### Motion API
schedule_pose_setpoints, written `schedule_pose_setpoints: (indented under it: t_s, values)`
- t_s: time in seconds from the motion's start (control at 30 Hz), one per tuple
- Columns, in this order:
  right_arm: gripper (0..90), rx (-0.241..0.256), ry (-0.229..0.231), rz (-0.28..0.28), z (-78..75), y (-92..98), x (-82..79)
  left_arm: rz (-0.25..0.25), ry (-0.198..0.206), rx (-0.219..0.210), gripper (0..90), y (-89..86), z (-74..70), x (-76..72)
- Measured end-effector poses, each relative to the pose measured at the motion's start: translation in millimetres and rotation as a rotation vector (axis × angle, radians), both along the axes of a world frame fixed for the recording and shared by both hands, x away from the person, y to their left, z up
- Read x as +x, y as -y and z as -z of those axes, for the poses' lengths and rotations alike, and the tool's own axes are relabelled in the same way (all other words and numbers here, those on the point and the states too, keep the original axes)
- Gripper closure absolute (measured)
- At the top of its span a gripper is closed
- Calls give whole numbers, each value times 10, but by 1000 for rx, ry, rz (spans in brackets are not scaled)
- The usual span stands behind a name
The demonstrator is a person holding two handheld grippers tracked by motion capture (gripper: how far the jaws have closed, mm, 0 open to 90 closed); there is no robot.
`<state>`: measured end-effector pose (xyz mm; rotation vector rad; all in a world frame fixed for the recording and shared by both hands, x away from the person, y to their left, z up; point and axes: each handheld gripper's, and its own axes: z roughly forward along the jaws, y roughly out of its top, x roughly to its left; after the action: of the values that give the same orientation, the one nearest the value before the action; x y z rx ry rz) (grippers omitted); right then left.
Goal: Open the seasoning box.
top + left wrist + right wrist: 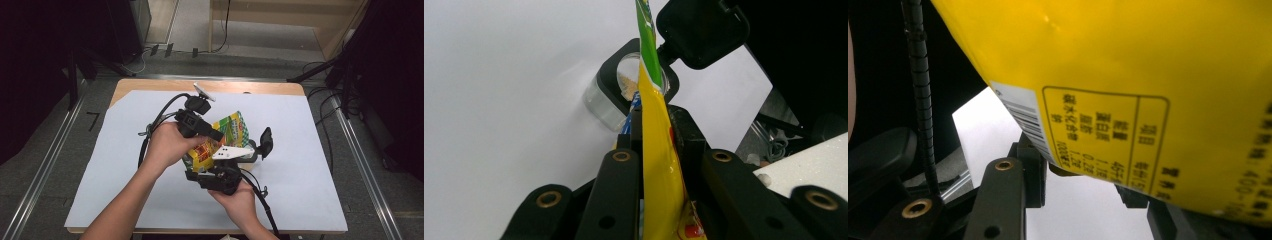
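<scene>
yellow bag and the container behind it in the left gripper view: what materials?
Yellow bag: looks like thin glossy plastic film; it shows sheen and soft creases, with printed text and a barcode in the right gripper view. Container: seemingly clear rigid plastic, see-through wall, with a black, probably plastic, rim and flip lid.
</scene>
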<state>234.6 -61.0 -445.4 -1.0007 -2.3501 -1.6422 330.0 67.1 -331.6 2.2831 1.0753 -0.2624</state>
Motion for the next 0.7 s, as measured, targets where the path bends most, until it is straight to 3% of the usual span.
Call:
schedule_pose_setpoints:
  t_s: [0.3, 0.57, 0.7]
  values:
    - [625, -32, 7, -3, 5, -14, 42, -4, -75, 11, 867, 28, 13, 113]
    - [627, -31, 11, -9, -16, -8, 81, -2, -92, 44, 879, 98, -18, 181]
    - [635, -29, 11, -12, -23, 2, 84, 3, -139, 30, 879, 108, 3, 256]
